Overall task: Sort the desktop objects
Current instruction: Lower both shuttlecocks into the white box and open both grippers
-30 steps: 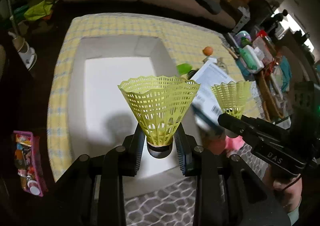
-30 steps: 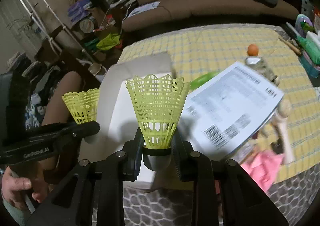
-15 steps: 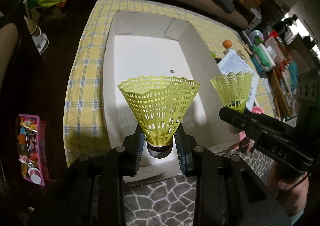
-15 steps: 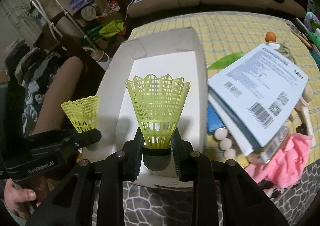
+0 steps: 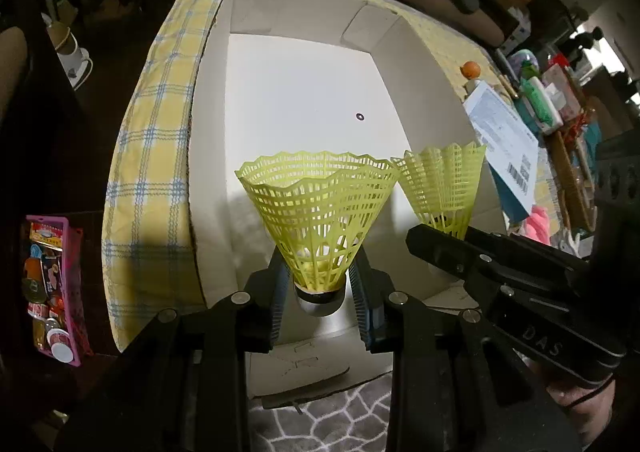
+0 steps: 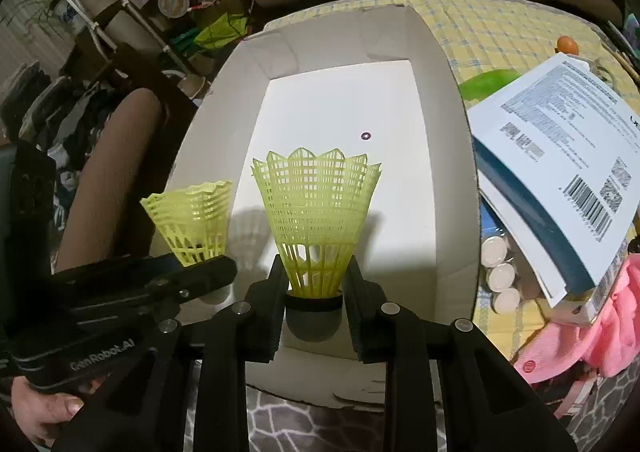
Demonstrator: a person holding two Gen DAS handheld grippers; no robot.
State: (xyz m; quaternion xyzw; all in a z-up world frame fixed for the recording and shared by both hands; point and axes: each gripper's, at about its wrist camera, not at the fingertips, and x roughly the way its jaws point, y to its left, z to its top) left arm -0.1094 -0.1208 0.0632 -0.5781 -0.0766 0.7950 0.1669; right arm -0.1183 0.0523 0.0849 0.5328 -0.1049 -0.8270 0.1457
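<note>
- Left gripper (image 5: pixel 320 292): black ribbed pads clamped on the rounded silvery cork of a yellow shuttlecock (image 5: pixel 318 212), mesh plastic skirt flaring upward, scalloped at the rim.
- Right gripper (image 6: pixel 314 304): same black fingers pinched on the dark grey cap of a second yellow shuttlecock (image 6: pixel 316 212), lattice skirt upright, crown-shaped edge.
- Both held side by side, close but apart, above the near end of a white cardboard box (image 5: pixel 208 156); smooth pale floor inside, one small dark dot (image 5: pixel 360 116) on it, folded flaps at the far corners.
- Beneath the box, a quilted yellow cloth (image 5: pixel 148 140) with blue check lines, draped over the table edge.
- Right of the box, a flat white booklet (image 6: pixel 560 140) printed with text and barcodes, resting tilted on a teal-edged stack.
- Below that, three small white balls (image 6: pixel 498 272) in a row, then a crumpled pink cloth (image 6: pixel 600 320).
- Farther back, a small orange ball (image 6: pixel 567 45) on the cloth.
- On the floor nearest, a grey rug (image 5: pixel 340 420) with a pale web pattern.
</note>
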